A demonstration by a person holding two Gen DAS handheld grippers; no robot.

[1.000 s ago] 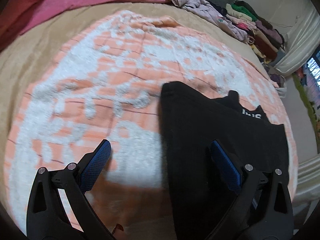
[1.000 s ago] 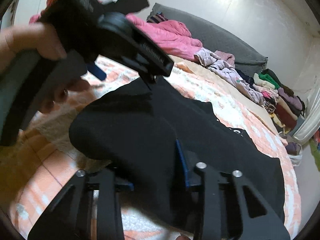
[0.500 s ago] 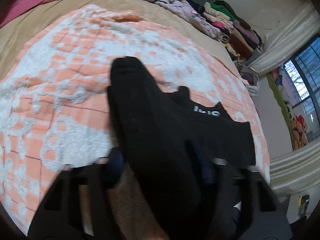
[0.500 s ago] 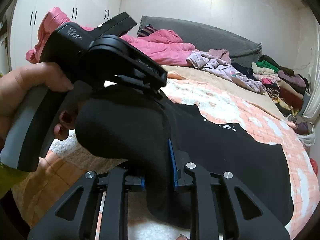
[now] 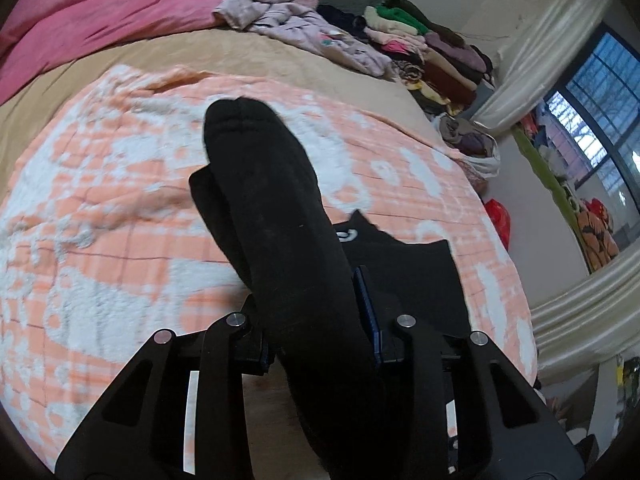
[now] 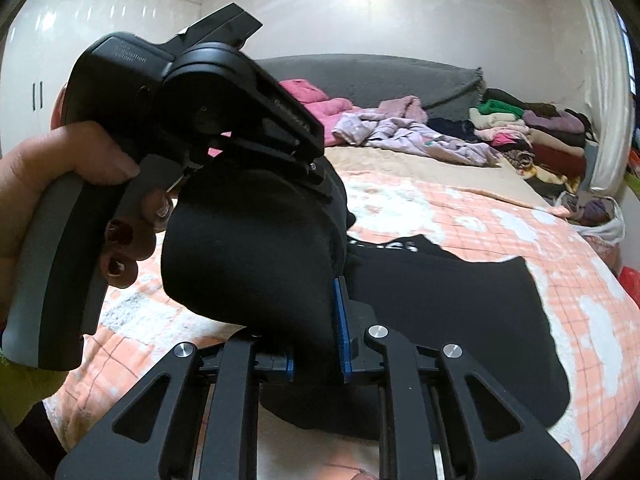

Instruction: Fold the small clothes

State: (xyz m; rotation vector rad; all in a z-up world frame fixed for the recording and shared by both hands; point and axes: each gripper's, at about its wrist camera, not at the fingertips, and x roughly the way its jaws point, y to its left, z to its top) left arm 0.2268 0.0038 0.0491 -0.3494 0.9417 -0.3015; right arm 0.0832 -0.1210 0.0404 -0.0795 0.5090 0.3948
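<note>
Both my tongs are clamped on the black garment: left tongs and right tongs lift its near edge, the rest draped on the peach-and-white blanket behind.

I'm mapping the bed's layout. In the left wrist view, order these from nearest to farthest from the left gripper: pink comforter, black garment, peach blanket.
1. black garment, gripped in the left gripper jaws.
2. peach blanket, spread just beneath and ahead.
3. pink comforter, far top left.
</note>
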